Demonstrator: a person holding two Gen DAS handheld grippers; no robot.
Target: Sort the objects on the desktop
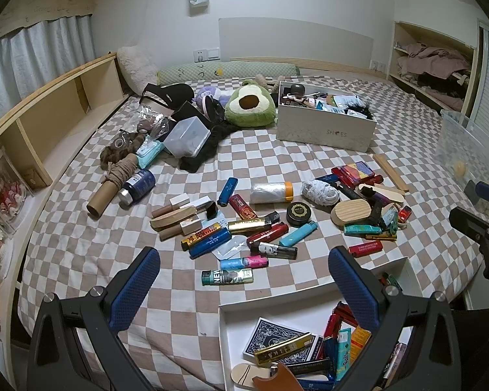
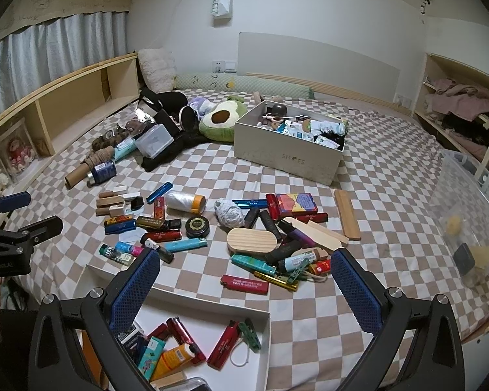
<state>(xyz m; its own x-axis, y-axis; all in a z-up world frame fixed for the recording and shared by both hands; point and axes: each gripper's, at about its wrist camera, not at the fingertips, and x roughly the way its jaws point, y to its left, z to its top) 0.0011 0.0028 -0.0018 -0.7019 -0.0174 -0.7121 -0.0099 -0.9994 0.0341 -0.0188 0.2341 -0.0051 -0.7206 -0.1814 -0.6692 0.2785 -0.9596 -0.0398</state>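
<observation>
Lighters [image 1: 270, 231] strewn across checkered bedspread [image 1: 91, 247]

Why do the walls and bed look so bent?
Left wrist view: the wide lens bows the shelf and darkens the corners. Right wrist view: same bulge, curving the checked sheet. Both are evenly lit and sharp, without glare.

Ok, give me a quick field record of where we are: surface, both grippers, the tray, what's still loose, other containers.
surface: checkered bedsheet
left gripper: open, empty, above the sheet
right gripper: open, empty, above the tray's far edge
white tray: near edge of bed, already holds lighters, a green clip, a card deck
still loose: many lighters, round black tin, oval wooden block
other containers: shoe box, full; clear bin at right
</observation>
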